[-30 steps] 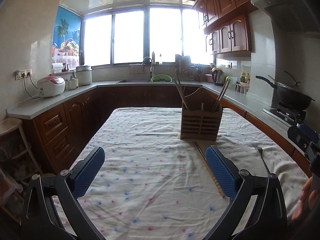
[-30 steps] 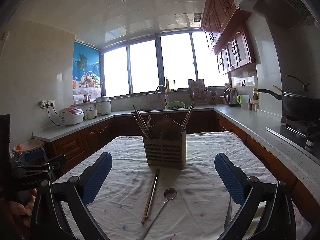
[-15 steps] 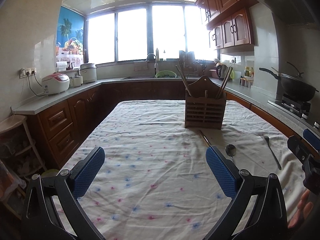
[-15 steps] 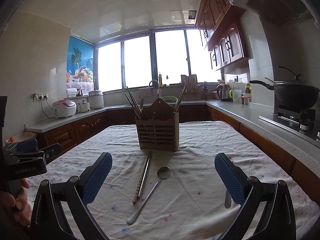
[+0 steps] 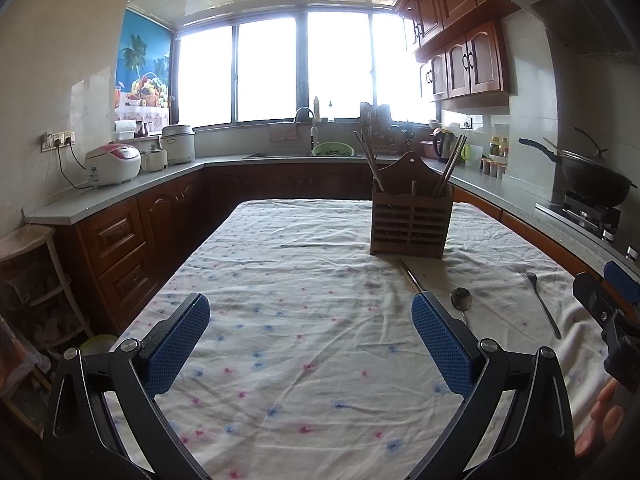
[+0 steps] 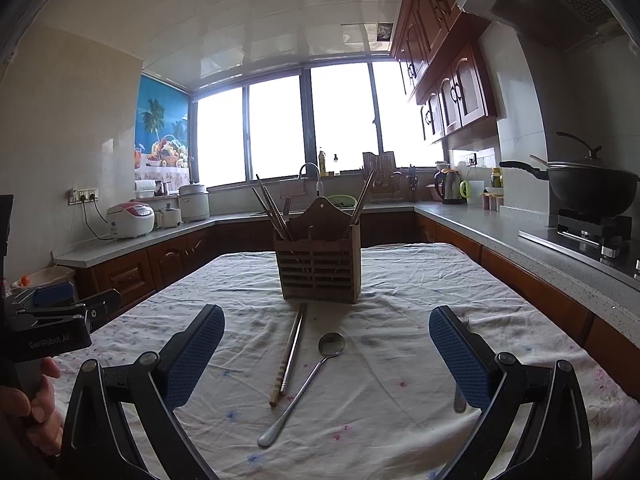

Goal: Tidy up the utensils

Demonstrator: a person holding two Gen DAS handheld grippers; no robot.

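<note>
Chopsticks (image 6: pixel 289 354) lie as a pair on the table (image 6: pixel 400 280), just in front of our wooden utensil holder (image 6: pixel 319 266), and a spoon (image 6: pixel 308 380) rests just beside them on the right. A fork (image 5: pixel 540 304) sits farther right, partly hidden behind a pad in the right view. We've got the left gripper (image 5: pixel 310 344) spread wide over bare floral cloth, holding nothing, and the right gripper (image 6: pixel 326 360) equally wide apart, framing the chopsticks and spoon without touching them.
</note>
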